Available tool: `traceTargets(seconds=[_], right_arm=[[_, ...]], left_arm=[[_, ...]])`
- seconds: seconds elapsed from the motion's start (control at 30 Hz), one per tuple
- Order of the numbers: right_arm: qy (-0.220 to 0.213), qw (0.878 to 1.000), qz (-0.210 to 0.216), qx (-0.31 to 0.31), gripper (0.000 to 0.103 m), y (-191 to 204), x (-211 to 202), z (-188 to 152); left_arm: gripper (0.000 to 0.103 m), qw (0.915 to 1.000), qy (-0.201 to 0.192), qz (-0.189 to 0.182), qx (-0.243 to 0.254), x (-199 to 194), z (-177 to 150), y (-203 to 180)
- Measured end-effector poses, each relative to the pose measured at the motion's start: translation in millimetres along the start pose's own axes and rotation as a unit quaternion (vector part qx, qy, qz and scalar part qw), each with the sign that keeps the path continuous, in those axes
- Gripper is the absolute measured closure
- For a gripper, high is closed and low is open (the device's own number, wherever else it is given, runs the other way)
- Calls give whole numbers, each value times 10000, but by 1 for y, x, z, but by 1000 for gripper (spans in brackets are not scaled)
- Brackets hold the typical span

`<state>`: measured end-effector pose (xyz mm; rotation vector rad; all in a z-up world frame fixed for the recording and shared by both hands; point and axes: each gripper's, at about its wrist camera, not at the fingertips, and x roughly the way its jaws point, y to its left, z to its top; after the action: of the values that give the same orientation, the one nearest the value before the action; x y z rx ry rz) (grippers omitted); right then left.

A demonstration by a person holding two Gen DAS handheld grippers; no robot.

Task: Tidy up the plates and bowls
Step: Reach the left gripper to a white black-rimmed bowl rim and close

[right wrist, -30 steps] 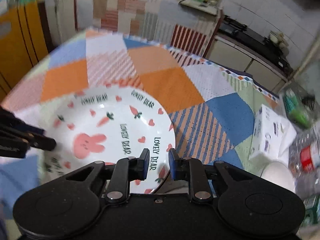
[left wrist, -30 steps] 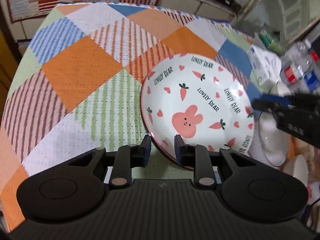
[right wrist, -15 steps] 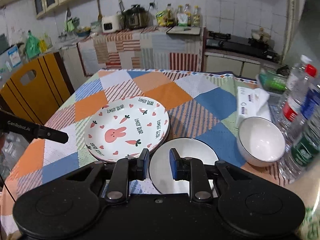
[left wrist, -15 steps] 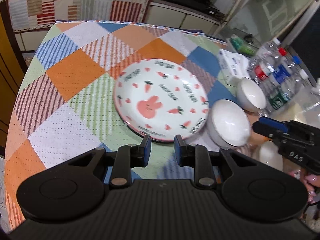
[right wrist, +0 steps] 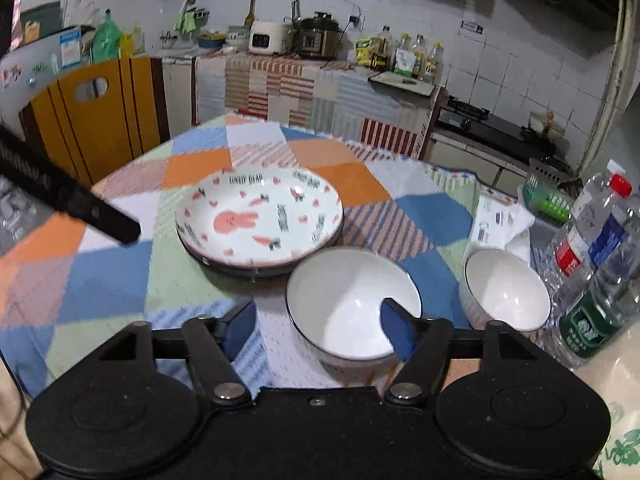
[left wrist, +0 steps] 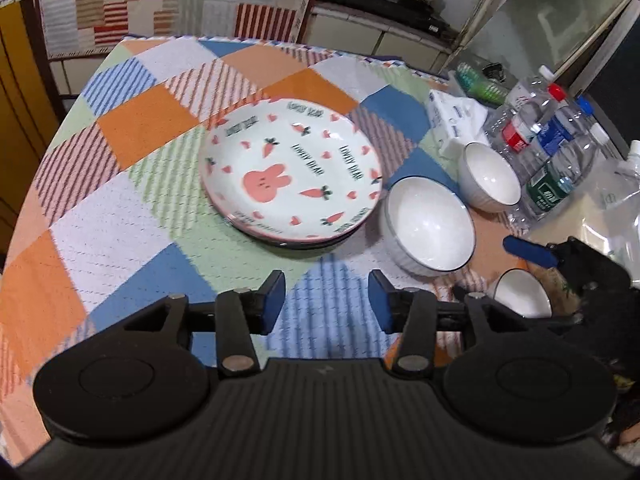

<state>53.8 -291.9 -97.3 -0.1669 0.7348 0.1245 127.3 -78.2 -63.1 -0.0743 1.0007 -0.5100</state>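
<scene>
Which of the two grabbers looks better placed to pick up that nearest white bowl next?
Probably the right gripper. Its jaws have just been opening, nothing between them, and one finger overlaps the nearest white bowl. The left gripper hangs open over bare tablecloth beside it.

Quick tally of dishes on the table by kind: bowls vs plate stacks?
White bowls: 3
Plate stacks: 1, with the bunny plate on top; the number of plates under it is unclear
Total: 4

Dim indoor light, strong fisheye bending at edges, slight motion blur, perhaps glare on bowls [right wrist: 354, 304]
</scene>
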Motion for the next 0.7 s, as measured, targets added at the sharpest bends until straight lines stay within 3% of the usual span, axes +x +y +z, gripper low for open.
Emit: traceTargets(seconds=[0.07, 0.2, 0.3, 0.43, 0.57, 0.7], right_arm=[[68, 9999, -57, -85, 9, -1, 6, -8], [180, 9994, -118, -263, 8, -1, 22, -19], [219, 9991, -261, -268, 8, -6, 32, -21], [463, 9986, -14, -267, 8, -17, 45, -19], [753, 9966, -2, -342, 8, -27, 64, -19], [974, 9949, 262, -12, 9, -44, 79, -19]], left_arm=[[50, 9999, -89, -72, -71, 4, -2, -6], [36, 9994, -246, -134, -207, 17, -5, -19], [32, 9991, -298, -234, -173, 29, -8, -29], [32, 9973, -376, -456, -429, 51, -9, -34], [32, 9943, -115, -654, -830, 83, -4, -39], [34, 9952, -77, -695, -681, 102, -3, -51]])
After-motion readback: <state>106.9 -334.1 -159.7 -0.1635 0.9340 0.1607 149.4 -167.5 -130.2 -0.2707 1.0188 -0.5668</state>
